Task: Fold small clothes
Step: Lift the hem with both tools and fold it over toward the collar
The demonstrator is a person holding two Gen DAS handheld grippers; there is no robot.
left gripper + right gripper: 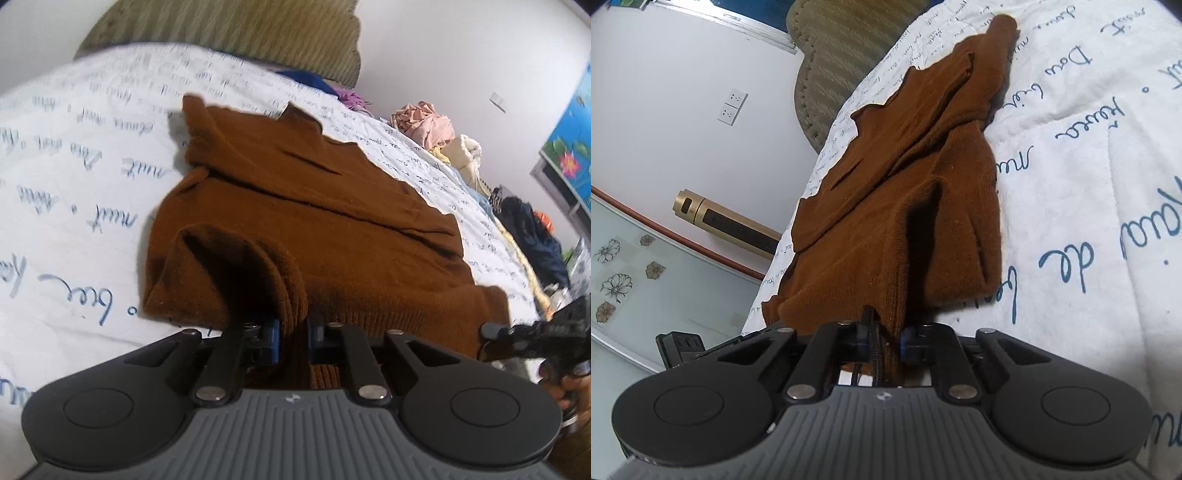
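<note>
A brown knitted sweater point(314, 206) lies on a white bedspread with blue handwriting point(74, 155), its sleeves folded onto the body. My left gripper point(294, 332) is shut on the ribbed hem of the sweater at its near edge and lifts a fold of it. In the right wrist view the same sweater point(916, 177) stretches away from me, and my right gripper point(891, 334) is shut on another part of its hem. The right gripper also shows at the right edge of the left wrist view point(535, 332).
A pile of pink, cream and dark clothes point(454, 136) lies along the far right edge of the bed. An olive padded headboard point(229, 29) stands behind. In the right wrist view a gold cylinder point(727, 221) and a wall with sockets point(733, 107) are left of the bed.
</note>
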